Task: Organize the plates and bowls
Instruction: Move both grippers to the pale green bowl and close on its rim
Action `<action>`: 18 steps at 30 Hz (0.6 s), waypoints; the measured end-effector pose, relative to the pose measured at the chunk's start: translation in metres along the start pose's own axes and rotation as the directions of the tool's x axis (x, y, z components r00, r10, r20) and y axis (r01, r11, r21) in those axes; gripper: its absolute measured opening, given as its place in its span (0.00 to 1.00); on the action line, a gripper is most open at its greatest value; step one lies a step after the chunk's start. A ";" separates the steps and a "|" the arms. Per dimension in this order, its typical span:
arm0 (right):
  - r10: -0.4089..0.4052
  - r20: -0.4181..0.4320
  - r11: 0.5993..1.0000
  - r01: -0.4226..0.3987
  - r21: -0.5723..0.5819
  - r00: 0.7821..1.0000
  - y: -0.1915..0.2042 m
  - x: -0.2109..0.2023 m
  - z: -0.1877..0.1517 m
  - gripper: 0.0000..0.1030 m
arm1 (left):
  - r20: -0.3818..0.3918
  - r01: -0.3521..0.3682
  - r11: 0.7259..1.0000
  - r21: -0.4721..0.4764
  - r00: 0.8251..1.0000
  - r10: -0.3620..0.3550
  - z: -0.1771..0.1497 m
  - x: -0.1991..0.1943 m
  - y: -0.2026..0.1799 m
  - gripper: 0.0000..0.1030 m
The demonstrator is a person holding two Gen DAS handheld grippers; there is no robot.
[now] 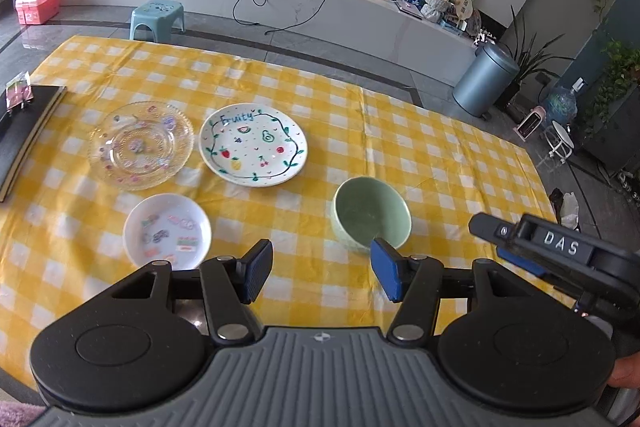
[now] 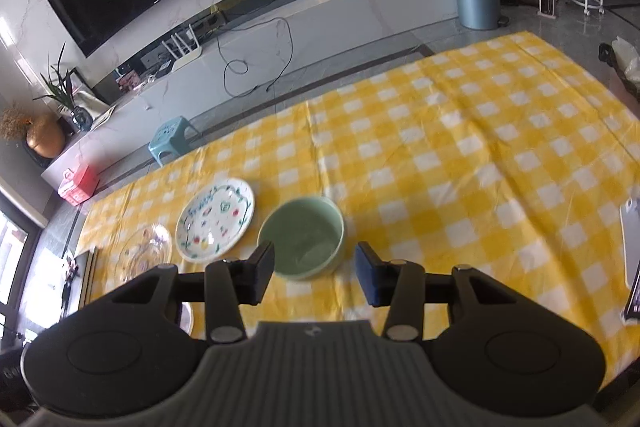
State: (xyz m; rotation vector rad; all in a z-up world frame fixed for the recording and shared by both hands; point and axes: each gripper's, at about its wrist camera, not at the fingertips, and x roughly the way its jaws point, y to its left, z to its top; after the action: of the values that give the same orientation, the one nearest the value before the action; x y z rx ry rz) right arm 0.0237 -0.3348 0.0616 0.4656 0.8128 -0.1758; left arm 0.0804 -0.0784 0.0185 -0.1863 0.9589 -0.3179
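You have four pieces spread on the yellow checked tablecloth (image 1: 360,115): the clear glass plate (image 1: 141,146) at the far left, the fruit-painted plate (image 1: 253,145) just beside it, the small white dish (image 1: 167,230) nearer you, and the green bowl (image 1: 371,214) off to the right, apart from the rest. Nothing is stacked yet, so the work looks barely begun.

Your left gripper (image 1: 322,273) has its jaws apart with nothing between them, hovering over bare cloth between the small white dish and the green bowl. Your right gripper (image 2: 315,277) is likewise parted and empty, angled down with the green bowl (image 2: 303,237) just ahead of its fingertips.

The bowl seems the natural first pick for the right hand. Bring one pad inside the wall and one outside, and bite the rim squarely; glazed ware is likely slippery, so close firmly before lifting. Keep the bowl level as you carry it. Mind the left gripper close by: the right one's body (image 1: 560,251) sits just beside it, so hold them clear of each other
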 end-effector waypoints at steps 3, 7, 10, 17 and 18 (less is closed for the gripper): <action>-0.022 0.011 1.000 0.022 -0.012 1.000 0.003 0.014 0.015 0.47 | -0.015 0.012 1.000 -0.008 1.000 -0.012 0.012 0.015 -0.005 0.65; -0.042 -0.013 0.999 0.042 0.001 0.999 -0.001 0.041 0.024 0.47 | -0.063 0.007 1.000 -0.009 0.998 -0.008 0.024 0.041 -0.009 0.65; -0.055 -0.064 0.998 0.057 0.024 0.996 -0.011 0.065 0.022 0.46 | -0.094 0.006 1.000 -0.010 0.996 -0.007 0.030 0.061 -0.010 0.65; -0.061 -0.143 0.996 0.070 0.059 0.988 -0.021 0.097 0.015 0.39 | -0.171 -0.014 1.000 0.006 0.985 0.015 0.032 0.109 -0.013 0.64; -0.063 -0.147 0.996 0.072 0.056 0.987 -0.020 0.099 0.014 0.38 | -0.178 -0.014 1.000 0.005 0.984 0.015 0.031 0.114 -0.014 0.64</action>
State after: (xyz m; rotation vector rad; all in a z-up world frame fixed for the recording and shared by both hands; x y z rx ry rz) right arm 0.0941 -0.3569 -0.0092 0.5134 0.9689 -0.2319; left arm 0.1646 -0.1310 -0.0480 -0.1493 1.1358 -0.3267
